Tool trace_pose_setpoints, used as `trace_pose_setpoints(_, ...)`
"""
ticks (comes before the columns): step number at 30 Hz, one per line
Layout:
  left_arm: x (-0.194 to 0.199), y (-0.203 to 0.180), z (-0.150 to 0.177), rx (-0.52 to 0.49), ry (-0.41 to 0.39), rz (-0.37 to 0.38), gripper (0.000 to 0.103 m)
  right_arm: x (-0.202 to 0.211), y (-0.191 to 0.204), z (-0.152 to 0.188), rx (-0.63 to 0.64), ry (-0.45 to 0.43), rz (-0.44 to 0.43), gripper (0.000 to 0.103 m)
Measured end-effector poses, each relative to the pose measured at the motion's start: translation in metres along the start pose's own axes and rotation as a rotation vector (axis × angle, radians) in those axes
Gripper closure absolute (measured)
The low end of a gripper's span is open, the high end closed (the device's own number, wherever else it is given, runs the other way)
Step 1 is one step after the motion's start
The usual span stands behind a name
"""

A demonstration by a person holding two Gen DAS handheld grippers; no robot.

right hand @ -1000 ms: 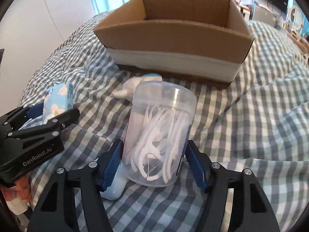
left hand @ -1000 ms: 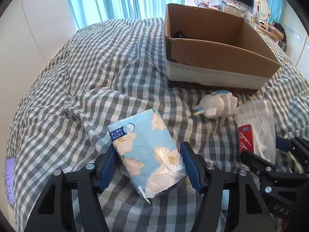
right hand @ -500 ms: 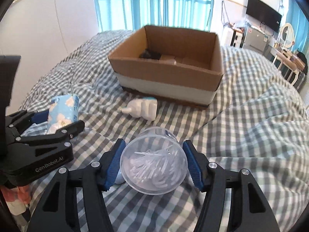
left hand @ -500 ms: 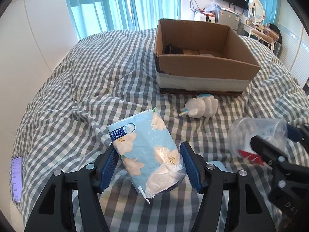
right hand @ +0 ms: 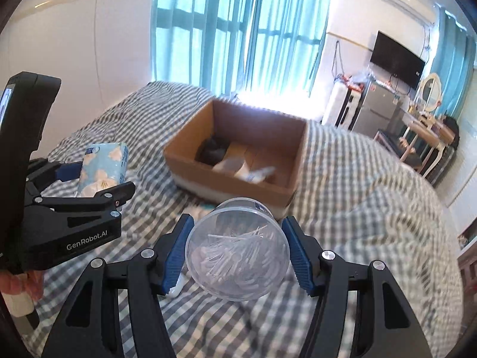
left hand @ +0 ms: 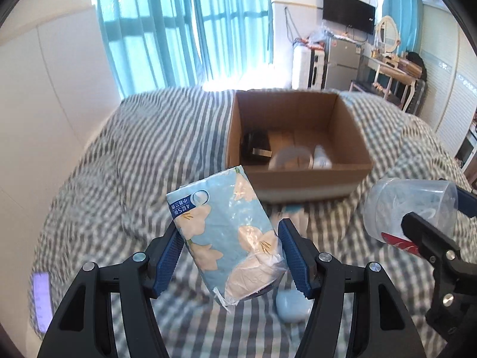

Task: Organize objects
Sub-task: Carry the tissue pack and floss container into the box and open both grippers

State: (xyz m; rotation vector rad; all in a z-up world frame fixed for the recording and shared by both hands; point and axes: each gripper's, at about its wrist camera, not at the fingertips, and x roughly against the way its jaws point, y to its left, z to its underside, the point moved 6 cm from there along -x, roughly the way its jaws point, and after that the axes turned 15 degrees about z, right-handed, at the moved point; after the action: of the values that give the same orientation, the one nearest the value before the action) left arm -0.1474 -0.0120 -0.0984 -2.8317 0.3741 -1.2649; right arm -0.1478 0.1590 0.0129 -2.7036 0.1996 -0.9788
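My left gripper (left hand: 229,256) is shut on a light-blue flowered tissue pack (left hand: 226,232) and holds it in the air above the bed. My right gripper (right hand: 238,250) is shut on a clear jar of floss picks (right hand: 238,250), also lifted. The jar (left hand: 411,208) shows at the right of the left wrist view, and the tissue pack (right hand: 103,168) at the left of the right wrist view. An open cardboard box (left hand: 298,176) lies ahead on the checked bed, with a black item (left hand: 256,149) and pale items inside.
A small pale-blue object (left hand: 290,307) lies on the checked blanket (left hand: 119,179) below the left gripper. A white toy (left hand: 290,210) peeks out in front of the box. Curtains, a TV and furniture stand beyond the bed.
Both grippers have risen with their loads and now look down into the box. The jar has tipped so its end faces the right wrist camera.
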Motion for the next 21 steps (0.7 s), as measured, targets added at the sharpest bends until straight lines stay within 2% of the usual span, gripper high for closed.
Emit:
trace_pose_setpoints(6, -0.001, -0.002, -0.057, -0.033, -0.06, 0.019, 0.037, -0.011, -0.02, -0.059, -0.022, -0.046, 0.003, 0.042)
trace_pose_setpoints(9, -0.016, -0.005, -0.086, -0.051, -0.073, 0.035, 0.037, -0.024, -0.028, -0.085, -0.04, -0.057, 0.001, 0.042)
trace_pose_setpoints(12, -0.035, -0.007, -0.103, -0.068, -0.063, 0.041, 0.037, -0.05, -0.031, -0.11, -0.052, -0.049, -0.001, 0.042)
trace_pose_setpoints(14, -0.055, -0.008, -0.111, -0.056, -0.036, 0.073, 0.037, -0.076, -0.034, -0.123, -0.064, -0.03, 0.005, 0.042)
trace_pose_setpoints(21, -0.132, -0.01, -0.125, -0.049, 0.035, 0.123, 0.037, -0.164, -0.038, -0.135, -0.109, 0.047, -0.026, 0.042)
